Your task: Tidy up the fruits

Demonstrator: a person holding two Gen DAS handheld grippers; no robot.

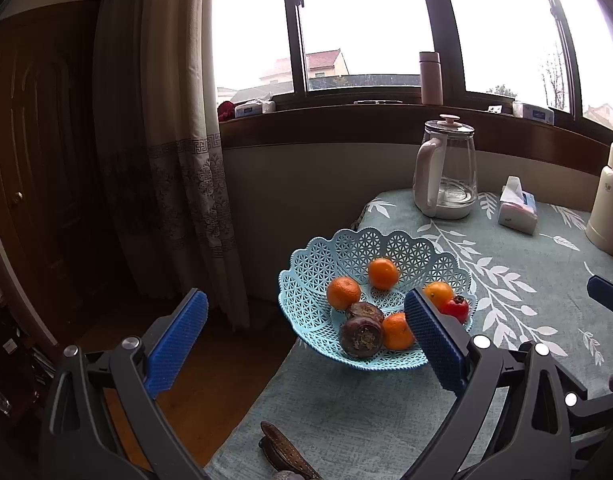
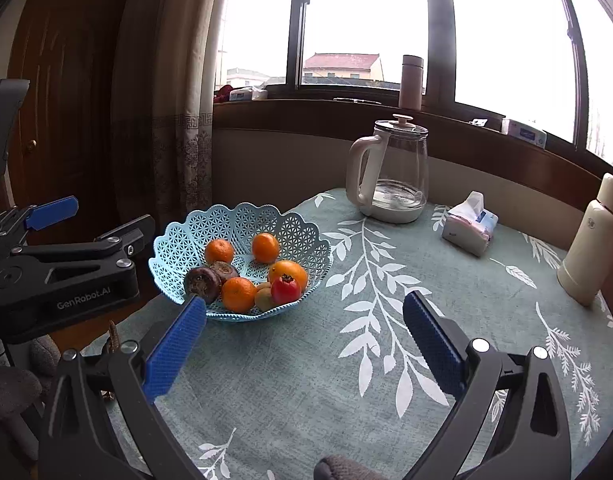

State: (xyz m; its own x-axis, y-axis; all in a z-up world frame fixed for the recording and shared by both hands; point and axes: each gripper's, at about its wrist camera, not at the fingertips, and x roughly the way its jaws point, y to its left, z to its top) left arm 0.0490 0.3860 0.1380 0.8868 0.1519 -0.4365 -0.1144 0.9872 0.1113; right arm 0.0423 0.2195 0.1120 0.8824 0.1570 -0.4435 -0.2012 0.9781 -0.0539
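A light blue lattice basket (image 1: pixel 346 256) (image 2: pixel 242 216) stands near the table's left edge. It holds several oranges (image 1: pixel 343 292) (image 2: pixel 238 294), two dark brown round fruits (image 1: pixel 361 336) (image 2: pixel 202 282), a red fruit (image 1: pixel 454 307) (image 2: pixel 285 289) and a kiwi (image 2: pixel 264 298). My left gripper (image 1: pixel 305 297) hovers open just short of the basket, nothing between its blue pads; it also shows at the left as the left gripper (image 2: pixel 114 211). My right gripper (image 2: pixel 304 302) is open and empty over the cloth, right of the basket. One of its blue fingers (image 1: pixel 606 296) pokes in at the right edge.
At the back of the leaf-patterned teal tablecloth (image 2: pixel 386 360) stand a glass kettle (image 2: pixel 390 176), a tissue pack (image 2: pixel 470 226) and a cream flask (image 2: pixel 590 248). A brown leather item (image 1: pixel 282 452) lies at the near table edge. Curtain and wooden floor are to the left.
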